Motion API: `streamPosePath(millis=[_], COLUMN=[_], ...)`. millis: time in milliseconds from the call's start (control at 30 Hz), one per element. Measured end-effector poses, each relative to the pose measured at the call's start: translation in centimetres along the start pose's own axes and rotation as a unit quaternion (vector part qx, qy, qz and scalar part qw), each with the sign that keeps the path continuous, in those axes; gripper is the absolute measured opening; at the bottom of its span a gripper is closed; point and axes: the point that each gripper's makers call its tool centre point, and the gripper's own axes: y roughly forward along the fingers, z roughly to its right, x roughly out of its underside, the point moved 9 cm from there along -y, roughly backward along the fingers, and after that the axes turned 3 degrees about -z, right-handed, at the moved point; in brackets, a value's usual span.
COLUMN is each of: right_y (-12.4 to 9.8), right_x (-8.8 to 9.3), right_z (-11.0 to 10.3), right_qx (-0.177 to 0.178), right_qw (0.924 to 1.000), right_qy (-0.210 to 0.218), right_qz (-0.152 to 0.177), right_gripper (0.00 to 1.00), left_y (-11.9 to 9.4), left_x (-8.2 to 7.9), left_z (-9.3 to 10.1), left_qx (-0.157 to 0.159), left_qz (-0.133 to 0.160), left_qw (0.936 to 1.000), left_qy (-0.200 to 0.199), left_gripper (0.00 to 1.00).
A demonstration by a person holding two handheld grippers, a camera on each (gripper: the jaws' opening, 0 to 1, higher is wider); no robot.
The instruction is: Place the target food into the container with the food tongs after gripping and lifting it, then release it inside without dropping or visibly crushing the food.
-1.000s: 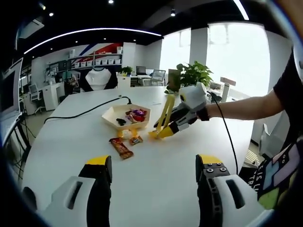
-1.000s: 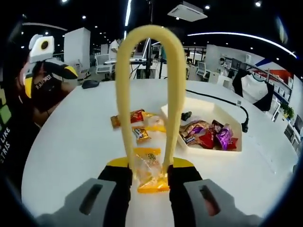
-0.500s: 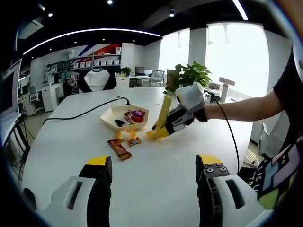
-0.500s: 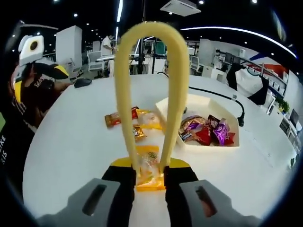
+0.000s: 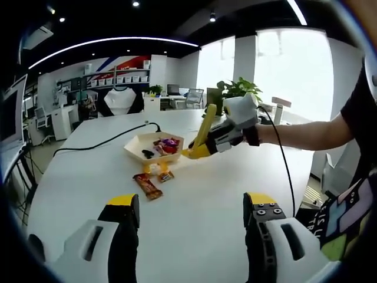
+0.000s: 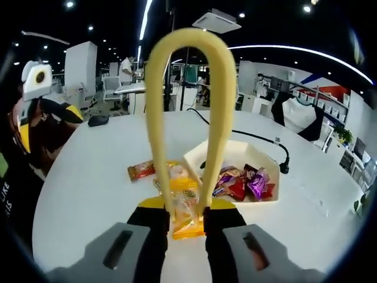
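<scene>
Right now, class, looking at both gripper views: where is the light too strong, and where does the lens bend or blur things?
Left gripper view: the tall bright windows are washed out to white, and the curved ceiling light strip bows with the fisheye. Right gripper view: the yellow plastic food tongs loom large and soft-edged close to the lens, while the cream hexagonal tray behind stays fairly sharp.

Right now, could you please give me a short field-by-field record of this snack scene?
right tool: shut on the yellow looped plastic tongs
tongs' load: a clear-and-orange wrapped snack packet, pinched between the tips
container: cream angular tray already holding wrapped sweets
loose on white table: a red-brown wrapped bar and small packets beside the tray
left tool: open, holding nothing
</scene>
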Motion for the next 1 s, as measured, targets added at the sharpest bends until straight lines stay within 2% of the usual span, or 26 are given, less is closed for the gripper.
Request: streamPosePath(millis=[200, 467, 667, 767, 833, 1000], right_y=[-0.2, 0.8, 2.1, 2.8, 3.4, 5.2], right_x=[-2.2, -5.6, -7.7, -8.8, -9.2, -9.3], right_z=[1.5, 4.5, 7.0, 8.3, 8.9, 10.0], right_qx=[0.019, 0.041, 0.042, 0.04, 0.047, 0.064], right_qw=[0.9985, 0.9956, 0.9955, 0.9921, 0.9918, 0.9915], right_qy=[0.028, 0.05, 0.062, 0.098, 0.1, 0.11], right_qz=[0.042, 0.068, 0.059, 0.068, 0.064, 0.026], right_gripper=[0.19, 0.19, 0.19, 0.19, 0.19, 0.2], left_y=[0.0, 0.0, -0.3, -0.5, -0.6, -0.8], left_x=[-0.2, -0.2, -0.3, -0.4, -0.4, -0.4], left_z=[0.0, 0.0, -0.1, -0.2, -0.3, -0.2], left_qx=[0.0, 0.003, -0.003, -0.006, -0.009, -0.012], left_qz=[0.004, 0.005, 0.004, 0.003, 0.004, 0.003], left_qw=[1.0, 1.0, 1.0, 1.0, 0.9999, 0.9999], left_qy=[0.0, 0.001, 0.002, 0.002, 0.003, 0.001], left_gripper=[0.76, 0.76, 0.76, 0.76, 0.76, 0.75])
